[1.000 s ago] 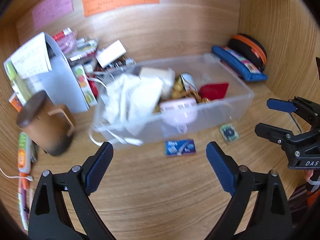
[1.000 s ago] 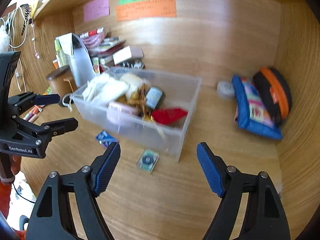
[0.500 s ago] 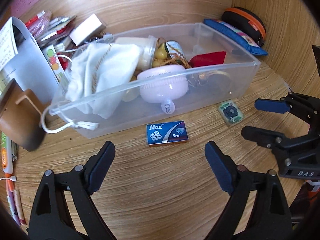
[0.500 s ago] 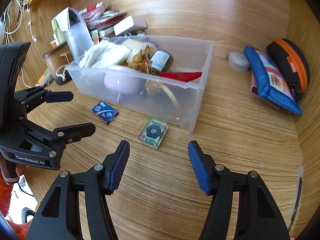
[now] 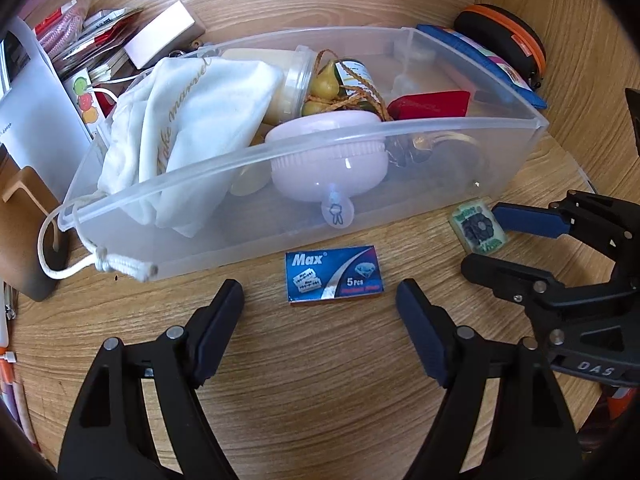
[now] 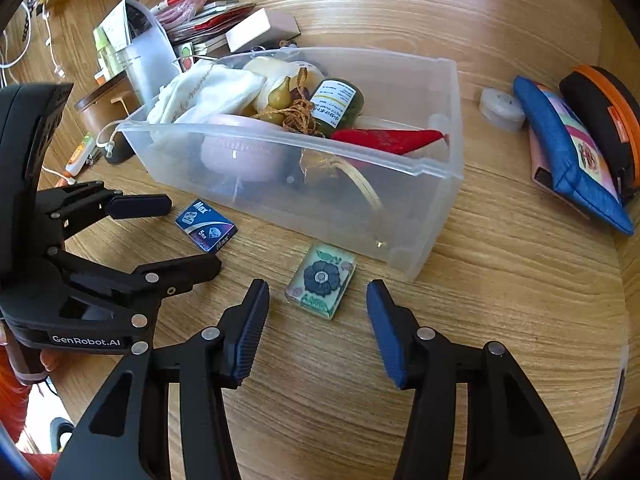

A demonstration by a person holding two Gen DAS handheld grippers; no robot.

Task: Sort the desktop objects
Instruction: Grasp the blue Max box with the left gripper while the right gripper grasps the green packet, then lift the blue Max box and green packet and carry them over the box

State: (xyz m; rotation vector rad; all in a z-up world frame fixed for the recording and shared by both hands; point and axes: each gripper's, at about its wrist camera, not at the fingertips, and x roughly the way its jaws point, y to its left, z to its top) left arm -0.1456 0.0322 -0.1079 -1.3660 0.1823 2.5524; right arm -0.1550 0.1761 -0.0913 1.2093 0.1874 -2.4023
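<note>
On the desk [image 5: 320, 380] by the clear box [image 5: 400, 200], both spread claws, left claw [image 5: 320, 316] and right claw [image 6: 316, 316], are hanging over the flat blue packet [image 5: 334, 276] and flower tile [image 6: 321, 280], which may be sliding away when pinched.

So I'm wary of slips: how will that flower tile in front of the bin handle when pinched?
The flower tile looks glossy and glassy, so probably stiff but slippery. It lies flat and low on the desk, so the open right gripper may struggle for edge purchase.
</note>
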